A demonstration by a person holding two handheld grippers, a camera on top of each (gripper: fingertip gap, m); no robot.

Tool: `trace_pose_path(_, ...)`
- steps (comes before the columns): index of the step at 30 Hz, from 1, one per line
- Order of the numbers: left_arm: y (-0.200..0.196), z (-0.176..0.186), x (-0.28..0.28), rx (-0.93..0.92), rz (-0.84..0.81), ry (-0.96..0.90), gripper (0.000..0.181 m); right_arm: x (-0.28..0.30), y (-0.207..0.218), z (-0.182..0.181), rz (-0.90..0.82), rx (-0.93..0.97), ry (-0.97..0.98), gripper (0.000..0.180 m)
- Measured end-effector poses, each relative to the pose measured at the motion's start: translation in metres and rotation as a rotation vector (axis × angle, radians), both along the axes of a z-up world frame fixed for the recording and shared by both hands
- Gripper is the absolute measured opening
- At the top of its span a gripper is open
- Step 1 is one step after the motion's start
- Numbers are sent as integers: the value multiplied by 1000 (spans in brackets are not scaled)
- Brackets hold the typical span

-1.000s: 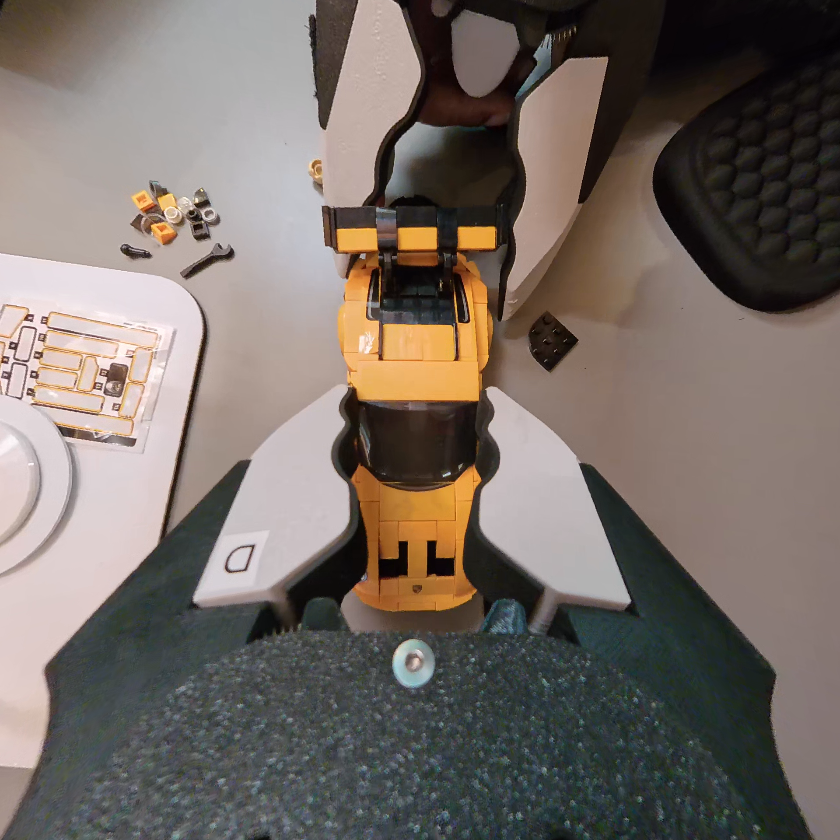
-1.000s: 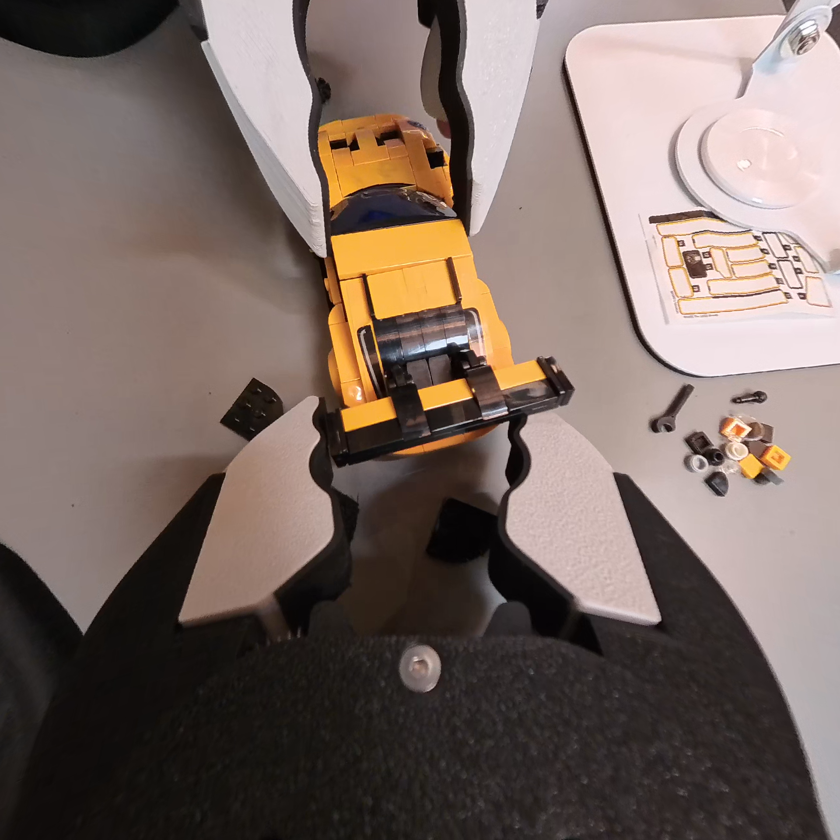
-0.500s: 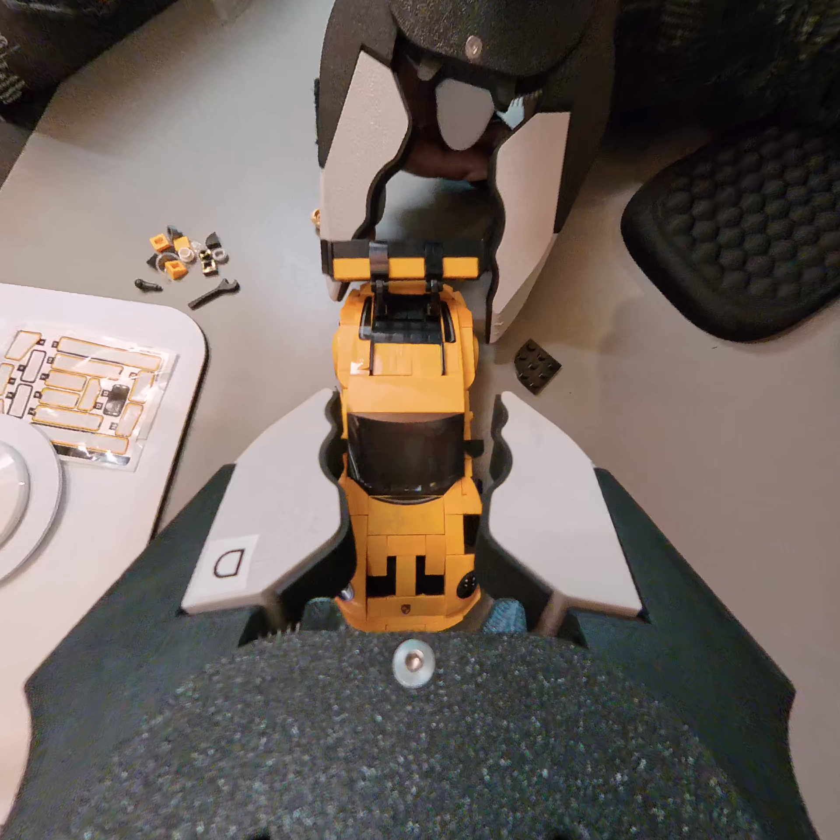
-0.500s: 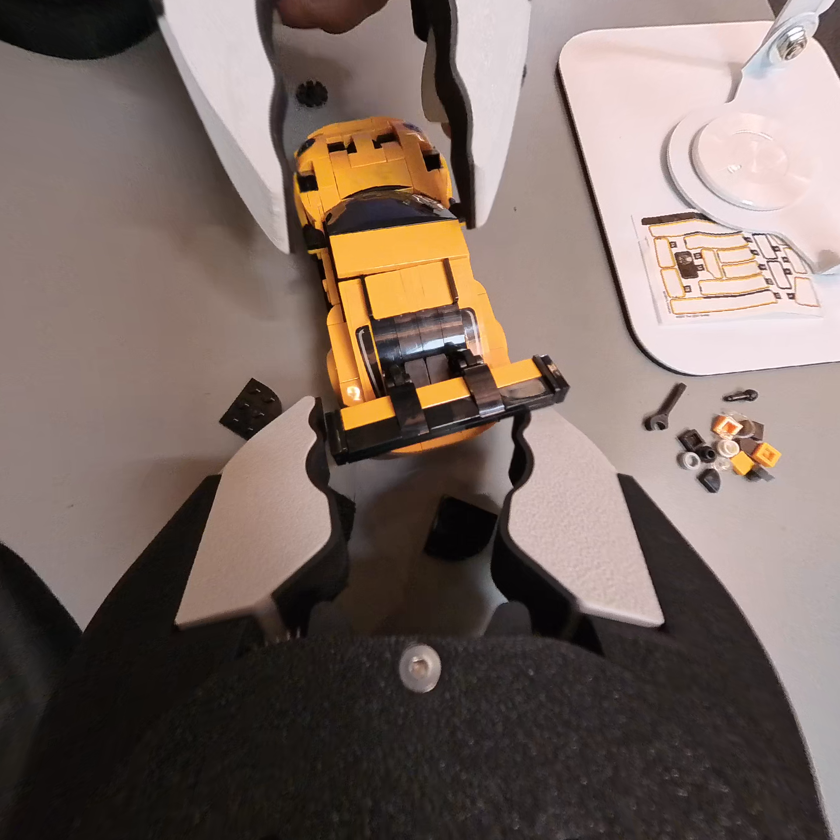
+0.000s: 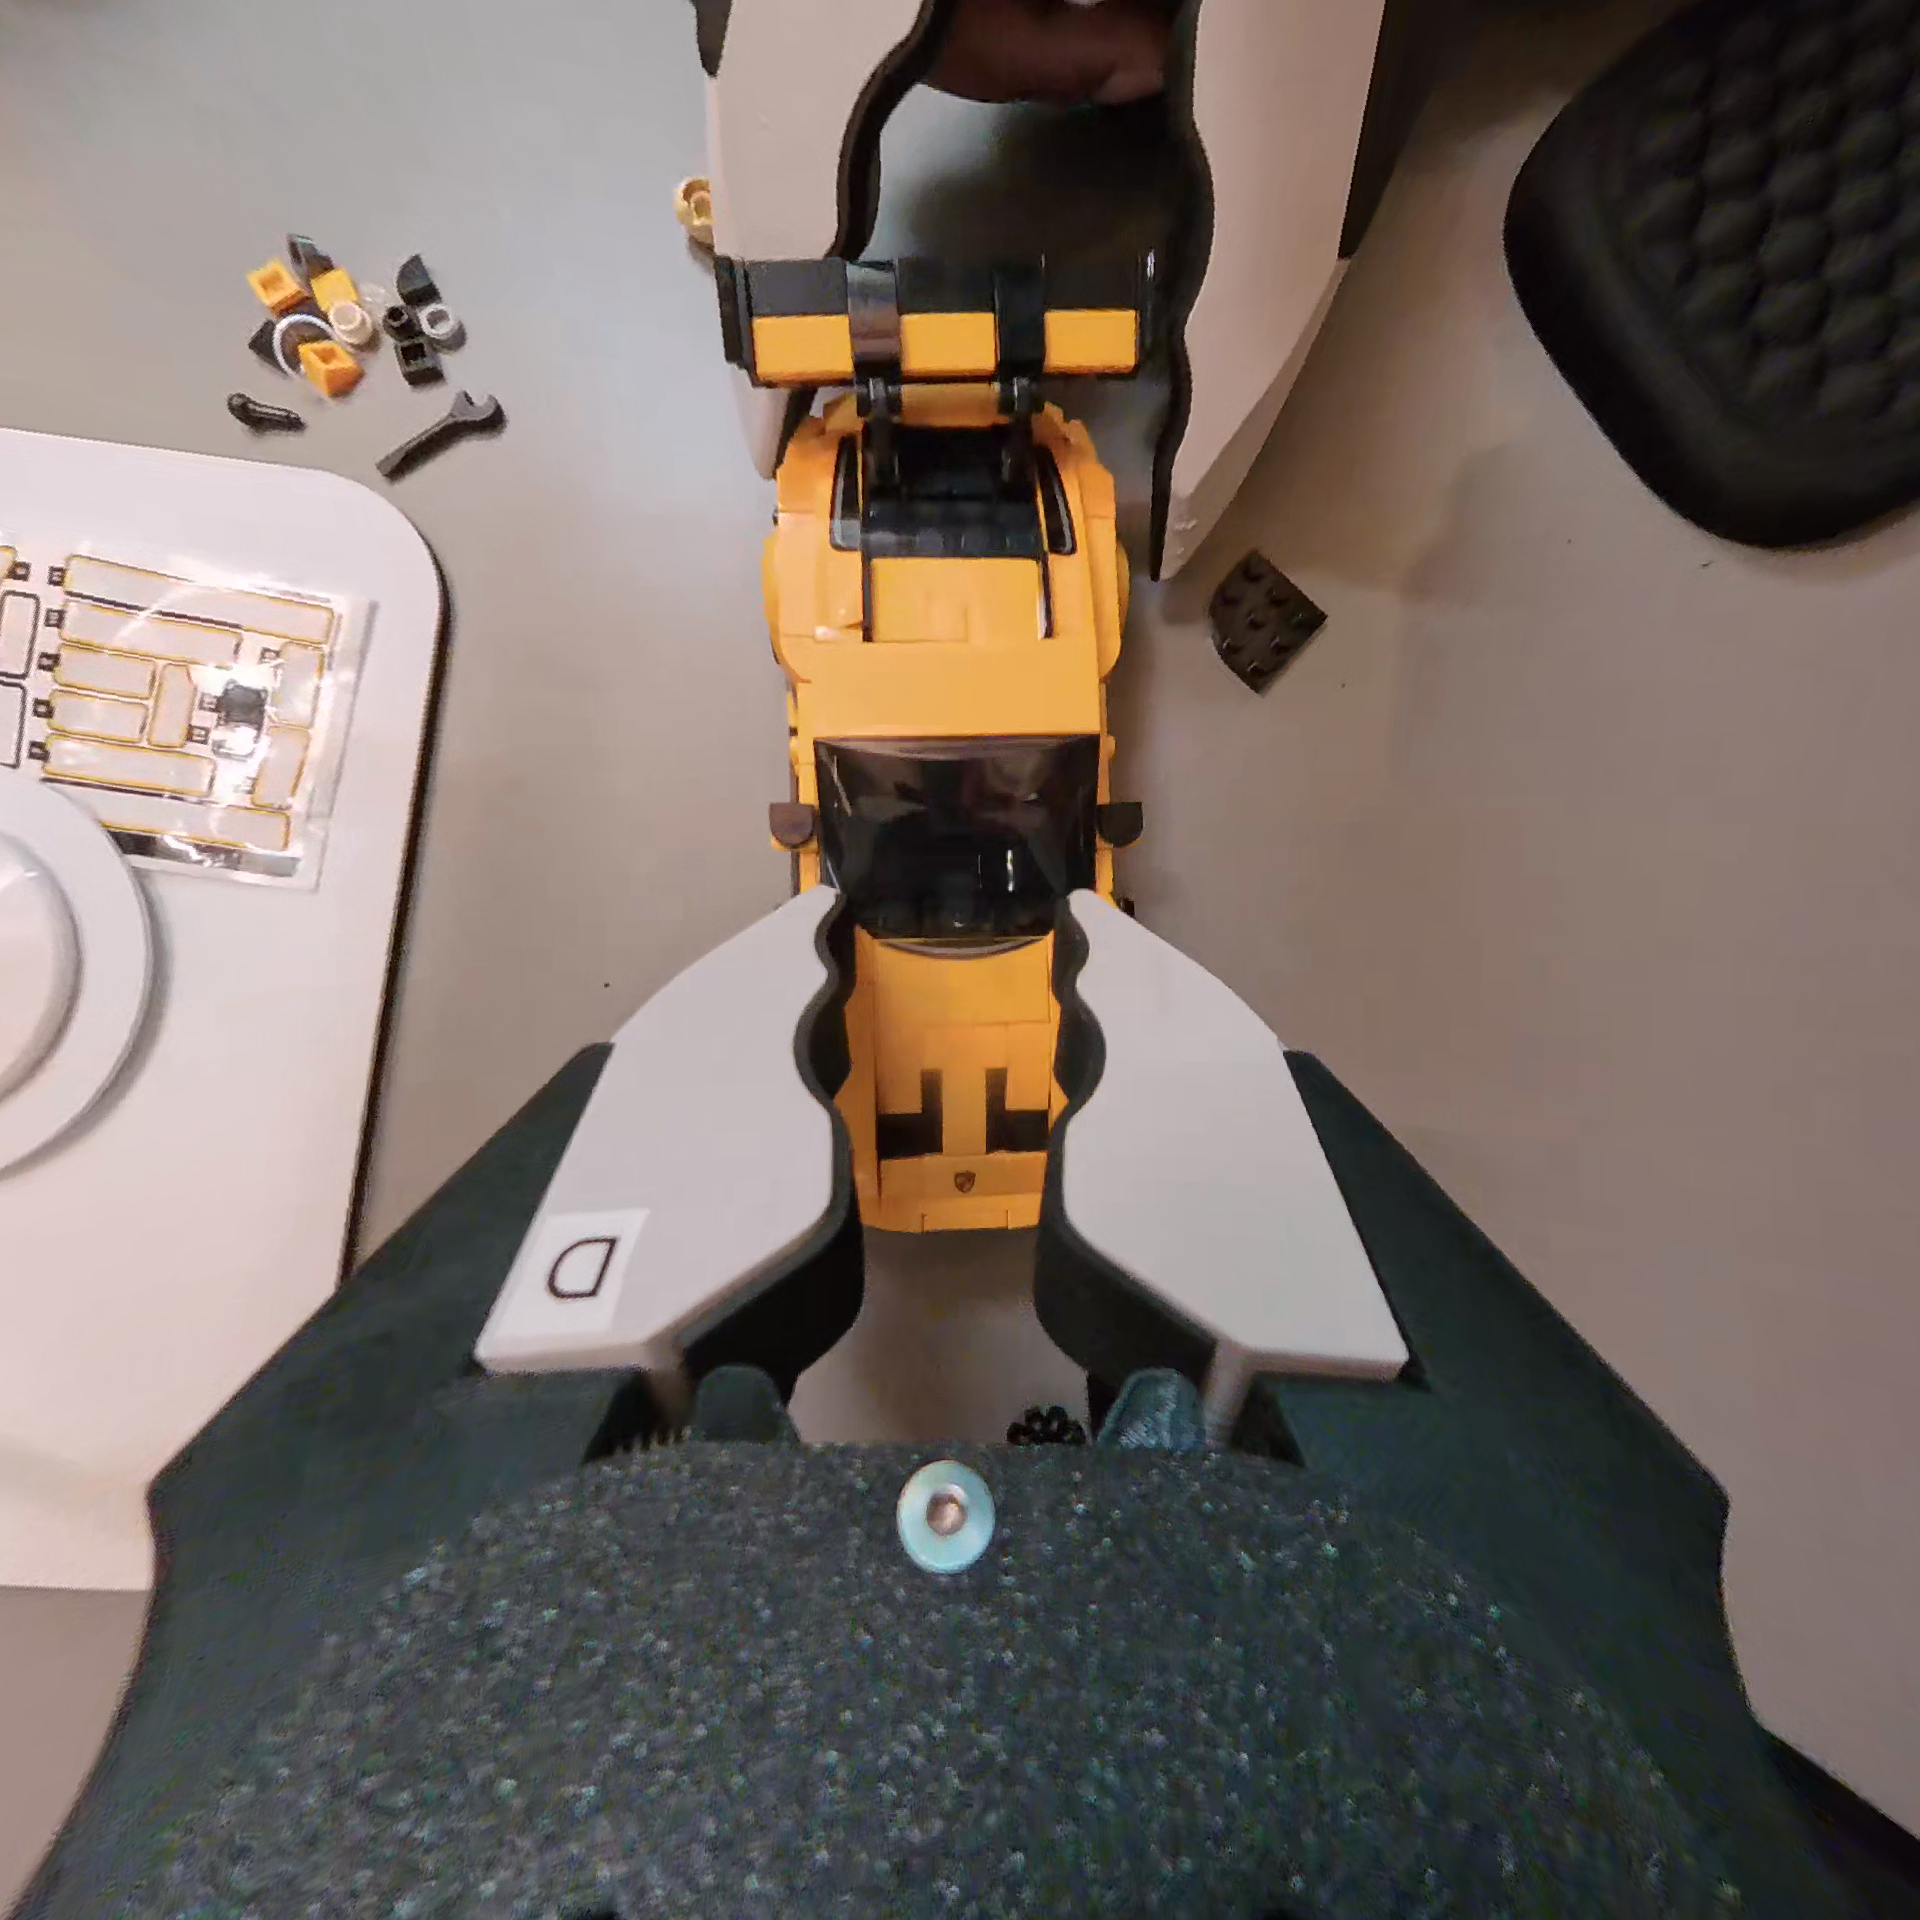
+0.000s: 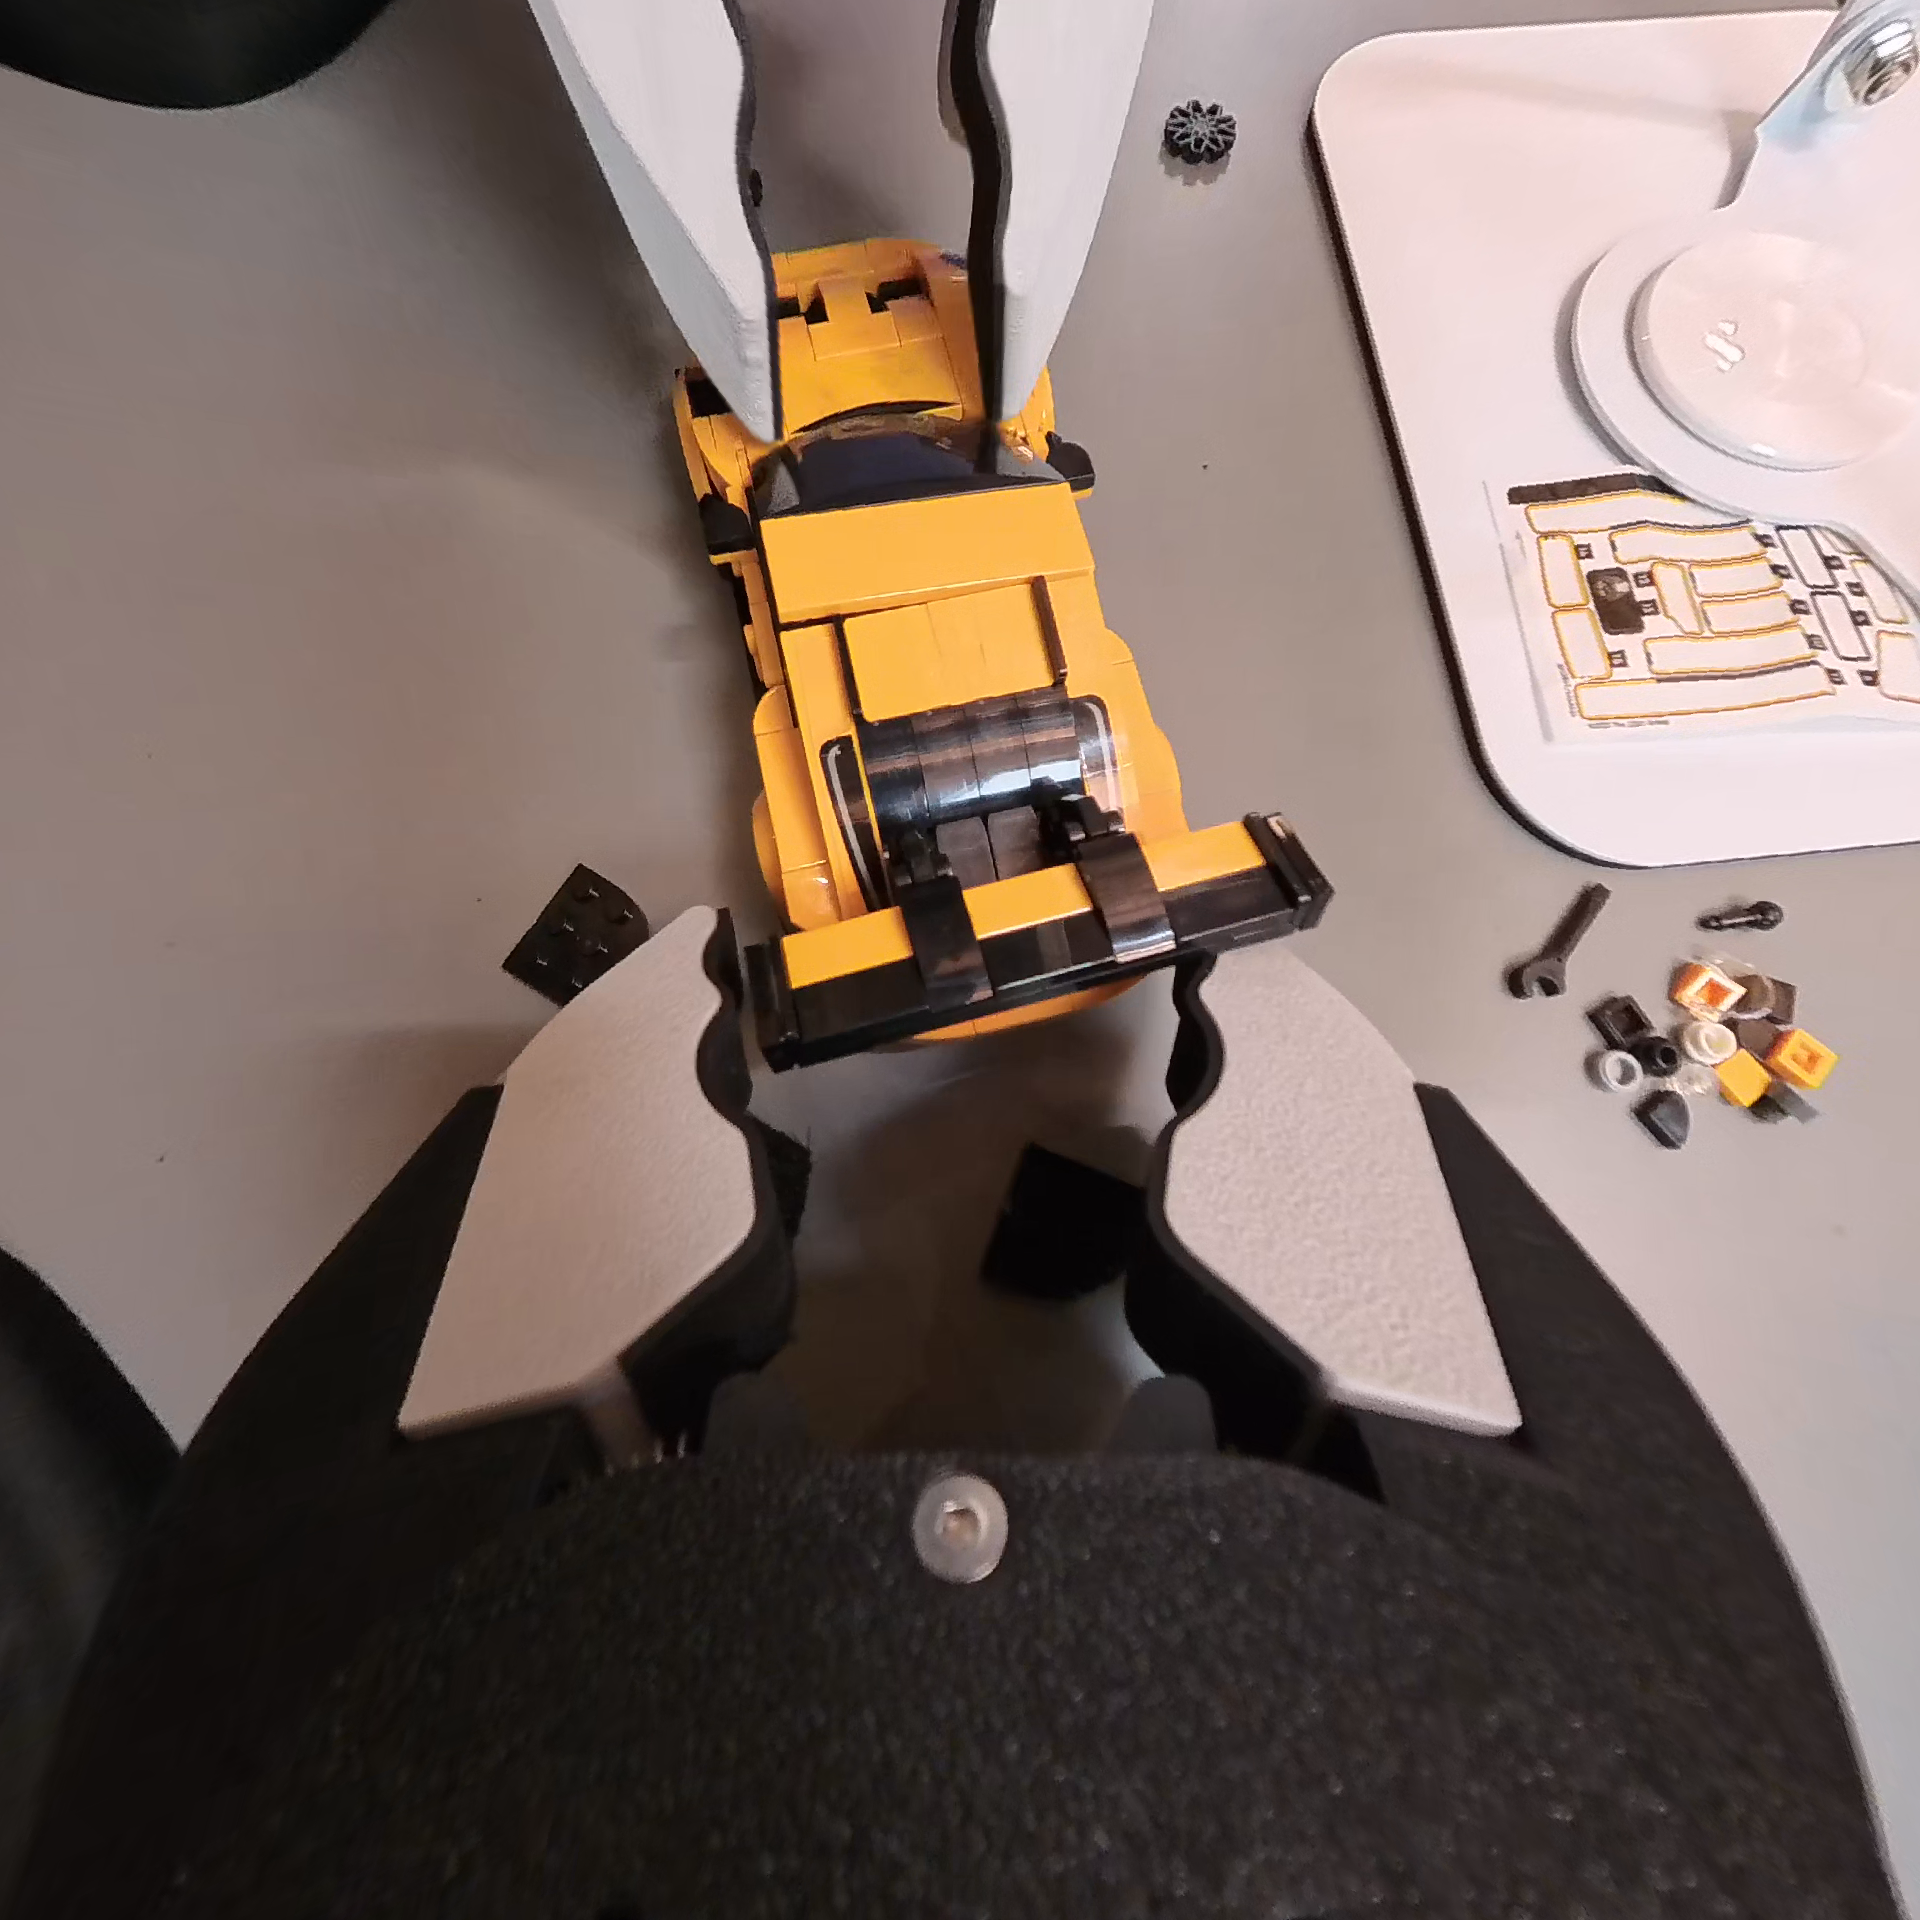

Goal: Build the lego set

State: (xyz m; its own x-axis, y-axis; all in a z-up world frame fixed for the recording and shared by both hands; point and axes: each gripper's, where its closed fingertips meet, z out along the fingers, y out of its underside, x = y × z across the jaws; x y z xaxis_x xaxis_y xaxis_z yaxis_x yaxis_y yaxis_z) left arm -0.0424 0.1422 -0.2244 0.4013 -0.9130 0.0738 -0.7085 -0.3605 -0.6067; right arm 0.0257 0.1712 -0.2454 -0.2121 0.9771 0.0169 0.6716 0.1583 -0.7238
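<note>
The yellow Lego car point(image 5: 951, 665) sits on the grey bench point(image 5: 1455, 935). The left tongs point(image 5: 951, 914) pinch its hood; the right tongs point(image 6: 961, 956) gape around the rear wing, not touching. Nearby lie loose pieces point(image 5: 343, 322), a black plate point(image 5: 1265, 621) and a sticker sheet point(image 5: 177, 717).

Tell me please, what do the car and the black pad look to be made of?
The car looks like hard glossy plastic: it is built of small bricks with seams and shiny highlights on the dark windscreen. The black pad looks like soft matte rubber or foam, with a honeycomb texture; which one I cannot tell.
</note>
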Motion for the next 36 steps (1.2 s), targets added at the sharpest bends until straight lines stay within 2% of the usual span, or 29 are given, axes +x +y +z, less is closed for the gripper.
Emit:
trace_pose_path(9,2,9,3,-27,-14,-12,34,0,0,-1,3,5,-4,79)
trace_pose_path(17,1,2,3,-40,-44,48,34,-1,0,-2,4,16,-7,79)
trace_pose_path(21,-1,-1,-3,-23,-76,125,23,-1,1,-2,0,19,-10,79)
trace_pose_path(27,-3,-1,-4,-14,-77,109,27,-1,0,-2,-1,16,-5,80)
trace_pose_path(29,-3,2,-6,-1,-53,76,33,0,1,-1,-3,12,-1,80)
trace_pose_path(34,-8,-7,-23,-18,0,49,72,8,7,2,-17,19,-25,81)
trace_pose_path(36,-12,-16,-27,-47,4,48,80,16,12,8,-30,30,-40,81)
